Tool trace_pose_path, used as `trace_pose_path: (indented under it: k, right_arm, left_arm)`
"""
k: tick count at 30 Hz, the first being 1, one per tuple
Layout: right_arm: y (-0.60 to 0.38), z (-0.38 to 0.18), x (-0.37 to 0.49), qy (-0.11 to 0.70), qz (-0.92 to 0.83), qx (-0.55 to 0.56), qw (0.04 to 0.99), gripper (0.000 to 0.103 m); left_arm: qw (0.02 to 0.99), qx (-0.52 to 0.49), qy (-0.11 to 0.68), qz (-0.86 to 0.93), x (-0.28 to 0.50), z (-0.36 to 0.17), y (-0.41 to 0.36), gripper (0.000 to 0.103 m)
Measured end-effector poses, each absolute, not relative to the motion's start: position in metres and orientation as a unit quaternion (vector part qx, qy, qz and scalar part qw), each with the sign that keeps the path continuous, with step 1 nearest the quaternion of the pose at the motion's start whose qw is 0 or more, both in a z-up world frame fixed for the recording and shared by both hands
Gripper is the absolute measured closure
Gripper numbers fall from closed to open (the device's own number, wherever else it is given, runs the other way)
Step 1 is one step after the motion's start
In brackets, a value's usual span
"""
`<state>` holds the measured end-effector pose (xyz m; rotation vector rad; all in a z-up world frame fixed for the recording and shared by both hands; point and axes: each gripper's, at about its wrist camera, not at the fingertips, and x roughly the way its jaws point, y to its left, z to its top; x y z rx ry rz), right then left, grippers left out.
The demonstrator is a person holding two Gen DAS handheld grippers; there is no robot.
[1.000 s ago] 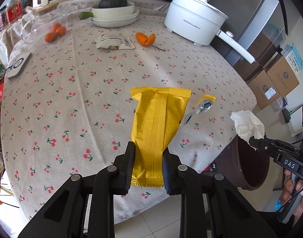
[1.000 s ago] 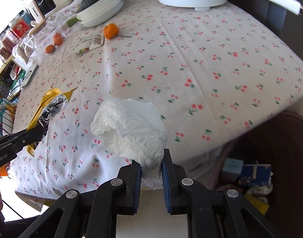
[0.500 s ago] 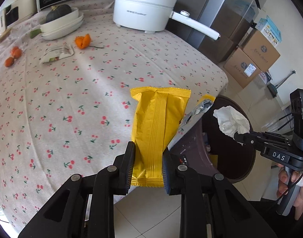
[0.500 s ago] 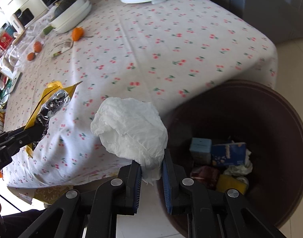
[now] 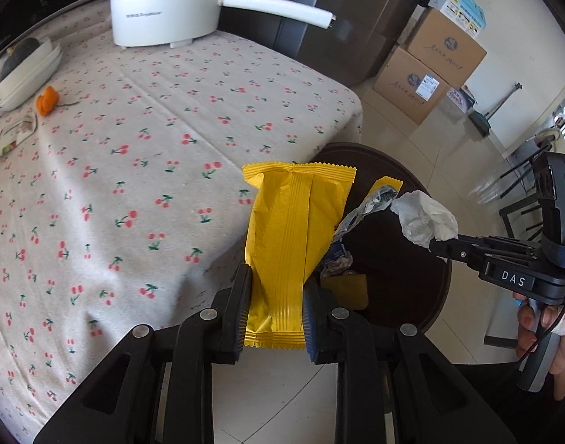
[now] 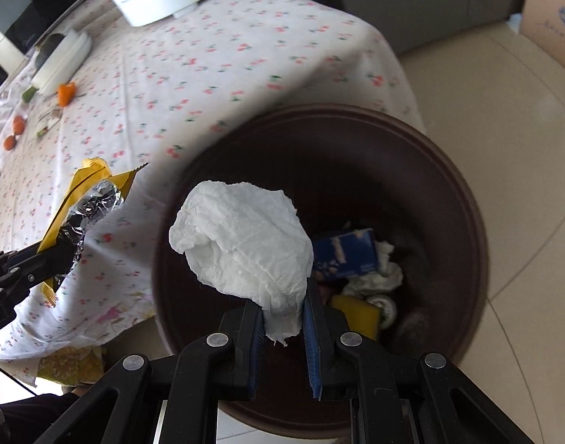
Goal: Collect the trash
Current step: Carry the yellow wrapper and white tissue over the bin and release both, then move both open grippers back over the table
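Right wrist view showed the crumpled tissue (image 6: pixel 241 244), feather-light and soft, pinched at its tail by the right gripper (image 6: pixel 282 336) above the brown bin (image 6: pixel 467 199). Beside it, the left gripper (image 5: pixel 276 310) clamped the crinkly, slippery yellow wrapper (image 5: pixel 293 236) by its bottom end, near the bin's rim.

Both grippers now sit off the table edge, where a second ago they were over the cherry-print tablecloth (image 5: pixel 141 170); the left gripper (image 5: pixel 275 312), clamped on the crinkled yellow foil wrapper (image 5: pixel 293 244), now hangs at the rim of the round dark-brown trash bin (image 6: pixel 463 199); the right gripper (image 6: pixel 282 318), pinching the crumpled white tissue (image 6: pixel 245 244), is now directly above the bin's opening; the discarded boxes and paper inside the bin have come into view.
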<state>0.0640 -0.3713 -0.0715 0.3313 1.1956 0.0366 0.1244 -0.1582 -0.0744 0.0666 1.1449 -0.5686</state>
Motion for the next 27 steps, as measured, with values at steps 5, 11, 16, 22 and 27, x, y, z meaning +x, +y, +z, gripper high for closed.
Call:
trace_pose_path:
  k: [5, 11, 16, 22, 27]
  right_arm:
    - [-0.395, -0.076, 0.052, 0.562, 0.0, 0.165, 0.81, 0.085]
    - [-0.41, -0.078, 0.045, 0.563, -0.009, 0.172, 0.809, 0.085]
    - [-0.416, -0.079, 0.042, 0.565, -0.011, 0.174, 0.806, 0.085]
    - [-0.412, -0.076, 0.044, 0.561, -0.01, 0.17, 0.81, 0.085]
    - [-0.406, -0.077, 0.048, 0.564, -0.014, 0.166, 0.809, 0.084]
  left_arm:
    - [0.794, 0.046, 0.534, -0.289, 0.119, -0.081, -0.185, 0.077]
    - [0.797, 0.064, 0.529, -0.284, 0.117, -0.085, -0.197, 0.039]
    - [0.798, 0.051, 0.536, -0.271, 0.123, -0.087, -0.184, 0.032]
    - [0.805, 0.032, 0.531, -0.261, 0.127, -0.079, -0.163, 0.03]
    - [0.813, 0.02, 0.525, -0.25, 0.126, -0.068, -0.141, 0.029]
